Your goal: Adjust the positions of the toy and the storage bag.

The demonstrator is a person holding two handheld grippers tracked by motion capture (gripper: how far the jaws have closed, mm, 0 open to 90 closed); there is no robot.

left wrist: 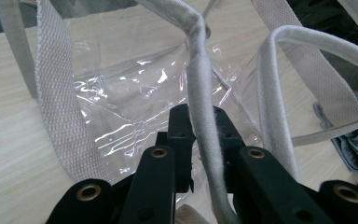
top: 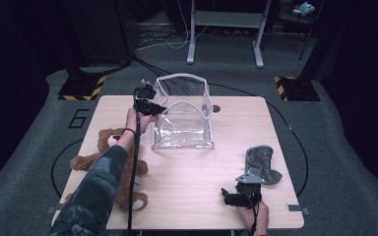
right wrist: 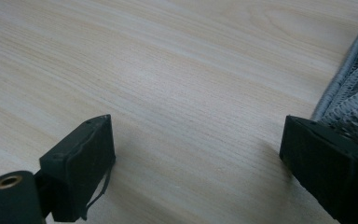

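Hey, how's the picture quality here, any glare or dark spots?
High view: table lit, surrounding floor dark. Left gripper view: white glare streaks on the clear bag, sharp webbing. Right gripper view: even light, soft shadow under the right claw.

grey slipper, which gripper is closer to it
Right. The right gripper sits open just beside the grey slipper; the left gripper is across the table, clamped on the clear bag's rim.
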